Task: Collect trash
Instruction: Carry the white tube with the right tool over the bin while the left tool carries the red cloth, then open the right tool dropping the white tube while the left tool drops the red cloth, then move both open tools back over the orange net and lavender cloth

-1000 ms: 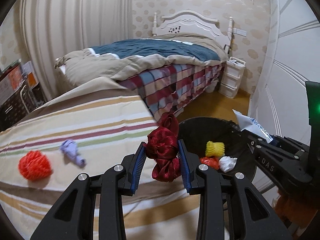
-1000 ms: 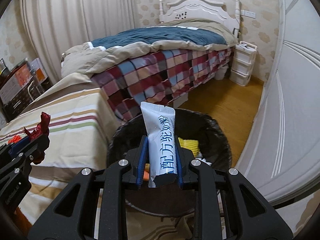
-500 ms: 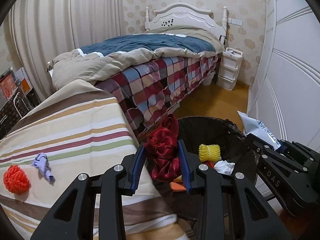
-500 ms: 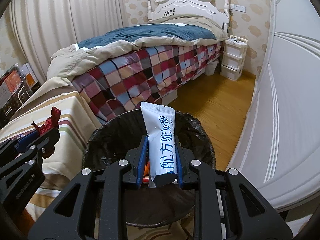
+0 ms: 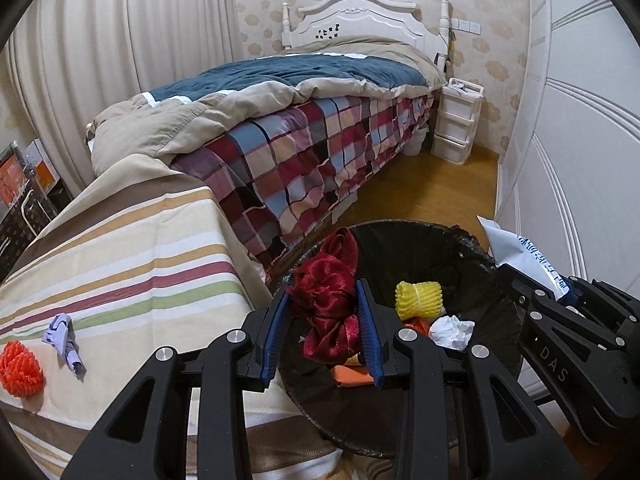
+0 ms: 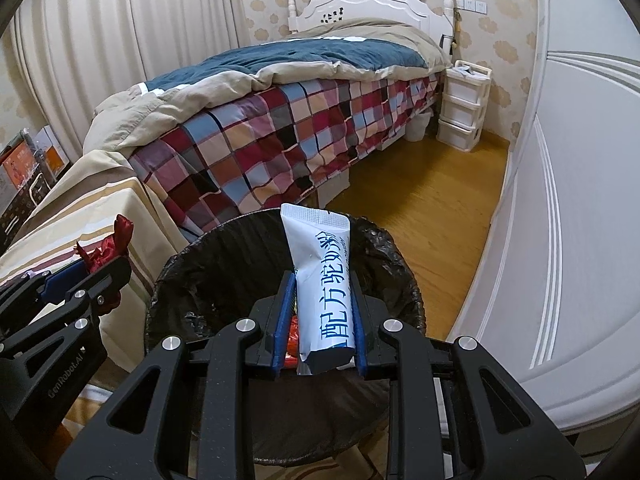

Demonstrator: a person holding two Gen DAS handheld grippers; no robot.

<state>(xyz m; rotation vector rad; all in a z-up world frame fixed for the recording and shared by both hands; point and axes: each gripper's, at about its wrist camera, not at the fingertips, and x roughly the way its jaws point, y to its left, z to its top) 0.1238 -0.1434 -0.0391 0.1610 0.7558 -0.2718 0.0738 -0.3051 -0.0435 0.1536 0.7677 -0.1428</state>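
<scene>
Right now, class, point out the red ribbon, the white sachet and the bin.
red ribbon (image 5: 326, 312): left wrist view, on its bunched middle.
white sachet (image 6: 326, 280): right wrist view, on its printed face.
bin (image 6: 224, 248): right wrist view, on its black-lined inner wall.

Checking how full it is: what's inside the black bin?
Inside the black bin: a yellow foam net, crumpled white paper, something orange. The red ribbon covers the rest.

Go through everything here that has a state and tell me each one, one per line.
left gripper: shut on the red ribbon
right gripper: shut on the white sachet, upright
bin: open, lined, holding trash
orange ball: lying on the striped cloth
purple scrap: lying there too
</scene>
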